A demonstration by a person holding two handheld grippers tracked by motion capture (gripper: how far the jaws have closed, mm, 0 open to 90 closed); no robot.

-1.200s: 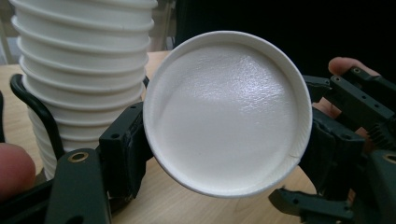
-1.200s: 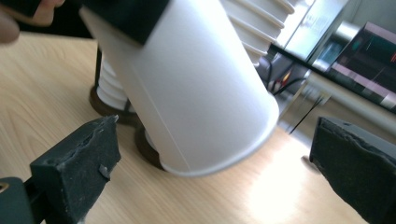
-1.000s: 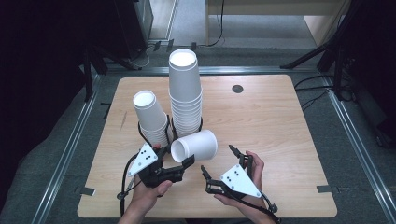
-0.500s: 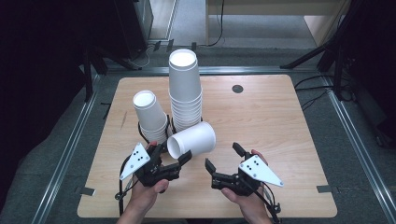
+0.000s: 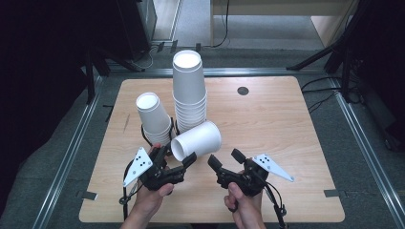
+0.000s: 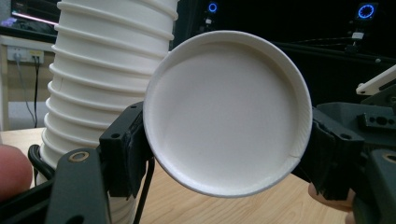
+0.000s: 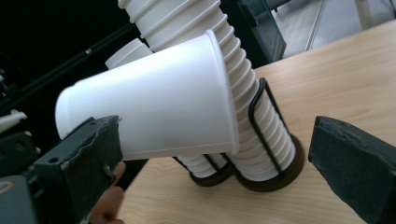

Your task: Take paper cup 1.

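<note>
The left hand-held gripper [image 5: 187, 161] clamps the white paper cup [image 5: 197, 140] by its base, tipped sideways; the right hand-held gripper [image 5: 224, 161] gapes empty just beside it.

Matt white paper cup [image 5: 197, 140]; light wood-grain table [image 5: 286, 124], smooth; black wire holder [image 7: 268, 140].

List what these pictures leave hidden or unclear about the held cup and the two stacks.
- Held cup: its mouth is turned away in the left gripper view, so the inside stays hidden.
- Tall stack: top cut off by that view's upper edge.
- Short stack: mostly behind the held cup in the right gripper view.
- Cup counts: the rims in the high view are too small to count.
</note>
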